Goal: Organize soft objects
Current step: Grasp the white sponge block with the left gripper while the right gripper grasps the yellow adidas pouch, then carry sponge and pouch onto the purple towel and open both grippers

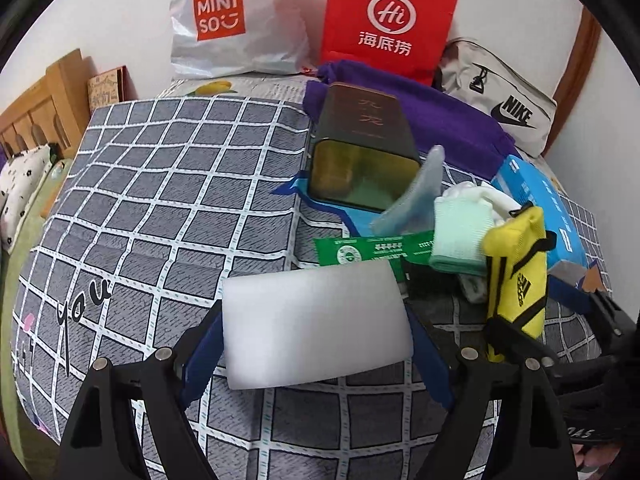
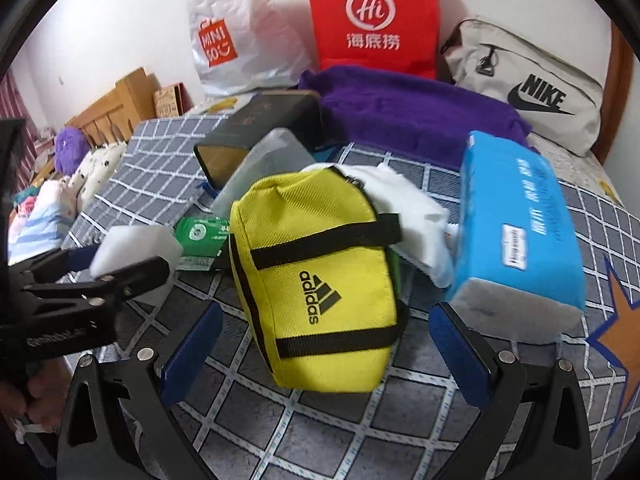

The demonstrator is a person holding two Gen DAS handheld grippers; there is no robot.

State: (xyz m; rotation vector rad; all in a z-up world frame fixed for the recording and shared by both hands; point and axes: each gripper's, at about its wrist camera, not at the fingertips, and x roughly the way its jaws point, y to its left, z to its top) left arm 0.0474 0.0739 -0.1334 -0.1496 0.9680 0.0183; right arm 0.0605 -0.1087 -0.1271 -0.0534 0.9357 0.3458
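My left gripper (image 1: 316, 332) is shut on a white foam block (image 1: 316, 326), held just above the checked bedspread; the block also shows in the right wrist view (image 2: 136, 250). My right gripper (image 2: 326, 328) is open, its blue pads on either side of a yellow Adidas pouch (image 2: 316, 280) without touching it. The pouch also shows in the left wrist view (image 1: 516, 268). A mint green sock (image 1: 460, 236), a white cloth (image 2: 412, 208) and a purple towel (image 2: 408, 112) lie close by.
A dark tin box (image 1: 360, 148), a green packet (image 1: 360, 250), a blue tissue pack (image 2: 516, 224) and a translucent lid (image 1: 420, 188) crowd the bed. A Miniso bag (image 1: 236, 24), red paper bag (image 1: 388, 20) and Nike bag (image 1: 504, 96) stand against the wall. A wooden headboard (image 1: 40, 108) is left.
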